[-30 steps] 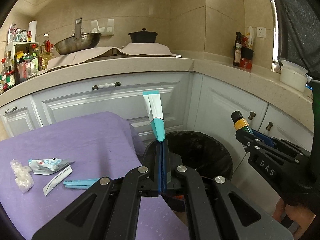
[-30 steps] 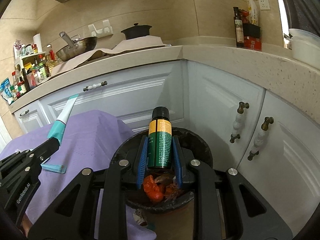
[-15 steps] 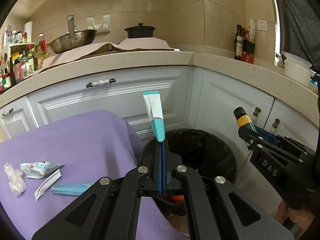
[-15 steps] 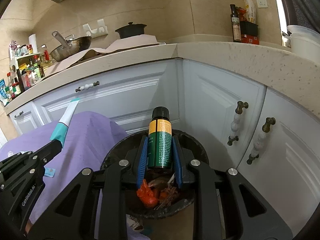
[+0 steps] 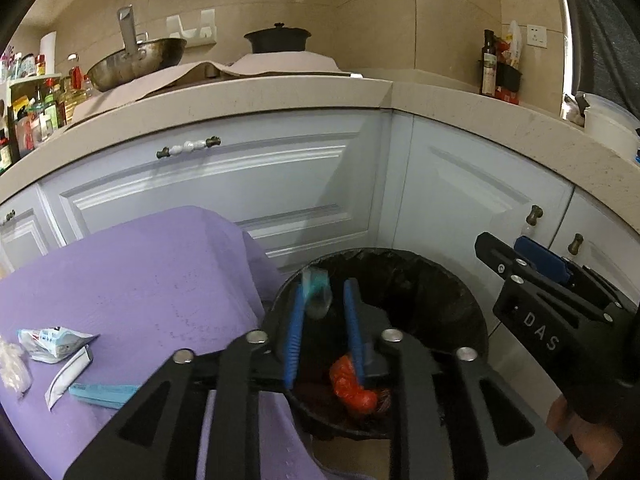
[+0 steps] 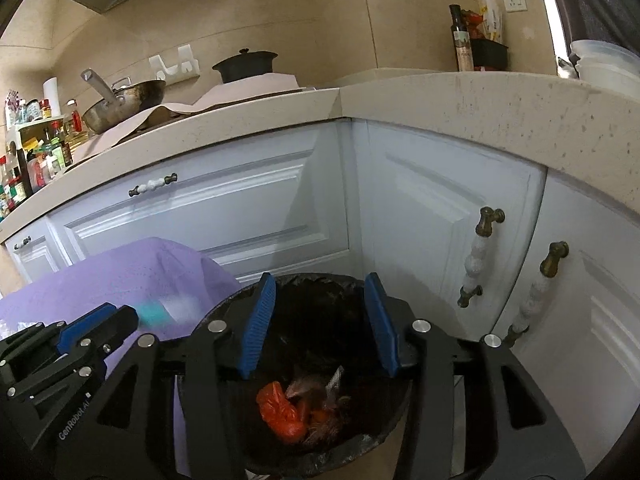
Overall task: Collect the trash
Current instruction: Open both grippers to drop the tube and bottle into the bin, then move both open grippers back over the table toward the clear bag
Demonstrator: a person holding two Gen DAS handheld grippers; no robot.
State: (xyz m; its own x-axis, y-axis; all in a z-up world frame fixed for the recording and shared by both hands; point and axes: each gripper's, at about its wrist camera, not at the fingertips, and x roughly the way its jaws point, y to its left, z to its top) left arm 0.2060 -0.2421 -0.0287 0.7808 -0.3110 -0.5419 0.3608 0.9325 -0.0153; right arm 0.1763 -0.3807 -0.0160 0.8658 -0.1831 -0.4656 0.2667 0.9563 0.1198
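Two grippers hang over the trash bin [image 5: 452, 280] in the corner of the kitchen, and both are letting go at this moment. The left gripper [image 5: 324, 308] has its blue fingers [image 5: 294, 332] spreading apart, and the teal-and-white tube [image 5: 316, 294] sits between them near the tips, blurred, right above the near rim of the bin. I can't say for sure whether a pad is touching it, but it looks loose. In the right wrist view the same tube is a teal smear just off the left gripper's tip, over the edge of the purple cloth.

The right gripper [image 6: 320, 320] is opening too, with a wide gap between its fingers [image 6: 260, 320] and nothing in there. Straight through the gap you look down into the black-lined bin, where a crumpled orange-red bag [image 6: 280, 408] lies at the bottom among some brownish scraps.

More trash sits on the tabletop under the purple cloth [image 5: 140, 280], to the left of the bin: a crumpled white-and-blue wrapper [image 5: 52, 342], a thin white sachet [image 5: 66, 376] just below it, a flat teal strip [image 5: 104, 394] beside that, and a bit of clear plastic [image 5: 12, 368] at the far left edge.

Behind it all are white cabinet doors, and up on the stone counter [image 5: 280, 96] a steel wok [image 5: 136, 62] and a black pot [image 5: 278, 38].
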